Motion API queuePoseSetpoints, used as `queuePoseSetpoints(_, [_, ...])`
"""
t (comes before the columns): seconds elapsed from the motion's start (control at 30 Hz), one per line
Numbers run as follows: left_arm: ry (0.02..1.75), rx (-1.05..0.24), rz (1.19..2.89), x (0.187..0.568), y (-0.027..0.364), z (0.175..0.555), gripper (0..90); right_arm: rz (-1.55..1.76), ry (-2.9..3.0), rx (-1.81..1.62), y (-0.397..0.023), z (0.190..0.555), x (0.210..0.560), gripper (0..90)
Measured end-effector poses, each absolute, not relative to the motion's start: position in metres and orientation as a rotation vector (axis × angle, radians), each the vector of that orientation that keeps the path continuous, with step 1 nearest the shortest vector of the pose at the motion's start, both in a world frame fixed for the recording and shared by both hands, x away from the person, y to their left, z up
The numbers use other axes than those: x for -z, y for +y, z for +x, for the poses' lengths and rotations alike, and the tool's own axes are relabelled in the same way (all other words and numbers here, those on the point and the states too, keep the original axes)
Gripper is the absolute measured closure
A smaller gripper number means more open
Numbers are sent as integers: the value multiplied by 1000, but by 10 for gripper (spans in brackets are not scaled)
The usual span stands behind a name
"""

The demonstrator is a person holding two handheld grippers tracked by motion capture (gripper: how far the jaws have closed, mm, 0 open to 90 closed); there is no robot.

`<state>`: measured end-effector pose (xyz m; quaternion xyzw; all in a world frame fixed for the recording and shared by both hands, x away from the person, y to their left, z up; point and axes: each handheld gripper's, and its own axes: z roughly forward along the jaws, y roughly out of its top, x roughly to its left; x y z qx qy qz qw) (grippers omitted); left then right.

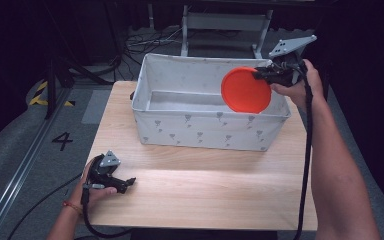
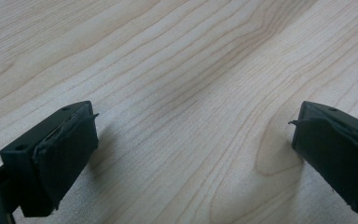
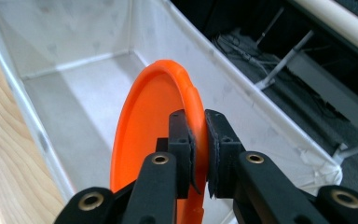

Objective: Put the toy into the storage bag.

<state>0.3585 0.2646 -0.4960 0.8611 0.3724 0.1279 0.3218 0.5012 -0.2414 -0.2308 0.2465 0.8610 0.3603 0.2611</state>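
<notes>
An orange round plate [image 1: 246,90] hangs on edge over the right end of the white fabric bin [image 1: 200,131]. My right gripper [image 1: 258,75] is shut on its rim from the right. In the right gripper view the two black pads [image 3: 186,144] pinch the orange plate [image 3: 144,126] at its rim, above the inside of the bin [image 3: 74,93]. My left gripper [image 1: 130,181] rests on the wooden table [image 1: 205,195] near the front left corner. Its jaws stand wide apart over bare wood [image 2: 191,93], nothing between them, with one pad [image 2: 65,154] at the left.
The bin stands at the back middle of the table, its floor bare. Behind the table are metal frame legs [image 1: 225,22] and cables on the floor. A grey floor with a painted number [image 1: 62,141] lies to the left.
</notes>
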Motion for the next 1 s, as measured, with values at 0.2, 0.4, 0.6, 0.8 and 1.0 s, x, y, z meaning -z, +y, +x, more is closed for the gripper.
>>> queuePoseSetpoints(0.2, [977, -335, 2262, 496, 265, 359, 6, 626, 2408, -917, -239, 509, 253, 823])
queuePoseSetpoints(0.4, [977, -335, 2261, 496, 265, 359, 6, 606, 2466, -869, -240, 511, 268, 823])
queuePoseSetpoints(0.6, [976, -336, 2262, 496, 265, 359, 5, 569, 2547, -804, -240, 514, 286, 823])
queuePoseSetpoints(0.8, [974, -340, 2263, 496, 265, 359, 6, 499, 2649, -712, -238, 514, 295, 823])
queuePoseSetpoints(1.0, [977, -336, 2262, 496, 265, 359, 5, 449, 2745, -593, -237, 515, 298, 819])
